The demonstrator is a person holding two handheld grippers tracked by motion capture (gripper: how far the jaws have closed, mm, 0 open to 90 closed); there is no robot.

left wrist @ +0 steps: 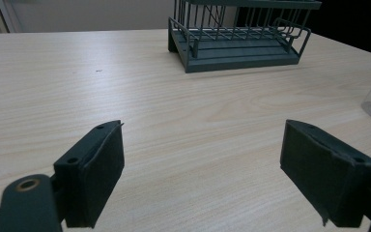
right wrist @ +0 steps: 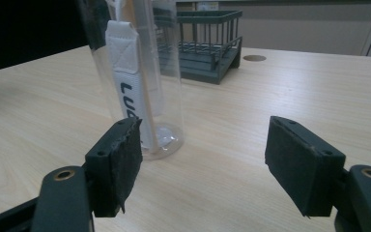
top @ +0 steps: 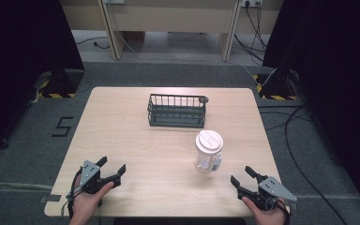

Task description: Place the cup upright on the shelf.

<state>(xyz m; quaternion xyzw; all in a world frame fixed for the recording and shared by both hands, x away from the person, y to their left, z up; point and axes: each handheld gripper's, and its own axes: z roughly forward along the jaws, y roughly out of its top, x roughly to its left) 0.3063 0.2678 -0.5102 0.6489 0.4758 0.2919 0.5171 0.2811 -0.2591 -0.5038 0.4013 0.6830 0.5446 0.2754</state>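
Observation:
A clear plastic bottle [top: 209, 151] with a white lid stands upright right of the table's middle. Its white strap with dark letters faces the right gripper view, where the bottle [right wrist: 140, 72] rises just beyond the left jaw. Behind it, near the far edge, sits a dark wire basket [top: 176, 110], also seen as the basket [left wrist: 236, 38] and the basket [right wrist: 207, 43]. My left gripper [top: 113, 164] rests open at the front left, holding nothing. My right gripper [top: 240, 174] is open at the front right, a short way from the bottle. The left gripper [left wrist: 203, 145] and right gripper [right wrist: 203, 130] jaws stand wide apart.
The light wooden table [top: 136, 140] has a small round hole [top: 205, 99] by the basket's far right corner. Bare wood lies between both grippers and the basket. Black curtains, cables and stand bases line the floor around the table.

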